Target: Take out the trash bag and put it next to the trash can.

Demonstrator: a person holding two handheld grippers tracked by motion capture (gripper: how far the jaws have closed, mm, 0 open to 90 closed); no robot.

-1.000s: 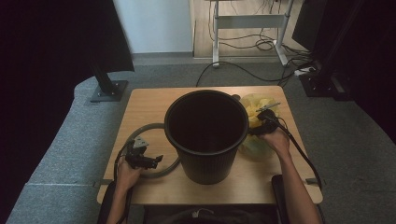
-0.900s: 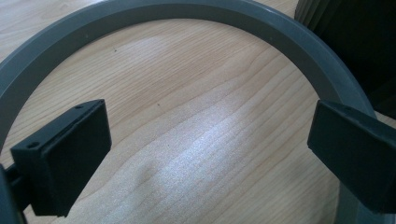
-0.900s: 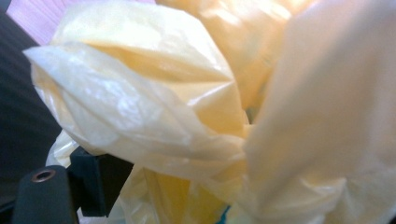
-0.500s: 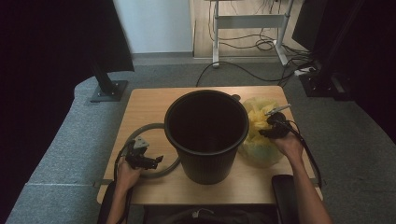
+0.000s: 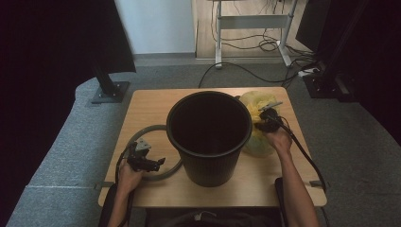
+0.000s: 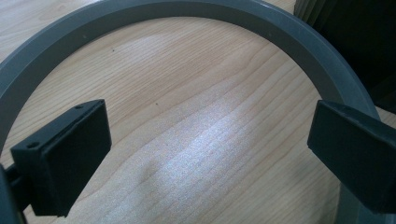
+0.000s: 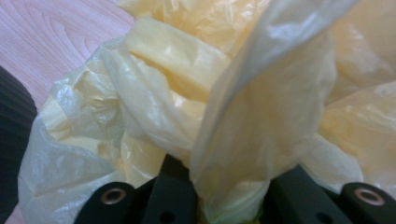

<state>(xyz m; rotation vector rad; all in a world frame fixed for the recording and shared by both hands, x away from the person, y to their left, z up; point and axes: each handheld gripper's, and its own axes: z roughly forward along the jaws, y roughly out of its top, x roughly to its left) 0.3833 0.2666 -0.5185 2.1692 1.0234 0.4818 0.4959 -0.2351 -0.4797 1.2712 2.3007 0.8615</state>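
Note:
A black bin [image 5: 208, 137] stands in the middle of the wooden table [image 5: 151, 106]. On its left lies a grey ring [image 5: 150, 128], partly hidden behind the bin. My left gripper [image 5: 158, 163] hovers open above the ring [image 6: 187, 11], its pads [image 6: 70, 149] wide apart with bare wood between them. To the right of the bin sits a crumpled yellow plastic bag [image 5: 255, 101]. My right gripper [image 5: 260, 124] has just been closing, and its jaws now pinch a fold of the bag [image 7: 261, 107]. The right gripper [image 7: 229, 196] is shut on that film.
The bin's ribbed wall [image 7: 11, 121] is close on the left of the bag, and it also rises beside the ring [image 6: 355, 37]. A cable trails from each gripper off the table's near edge. Dark stands and a desk frame are on the floor beyond the table.
The right hand swung out to the right, then came back toward the bin, and the bag bunched up in its jaws. The left hand has stayed put.

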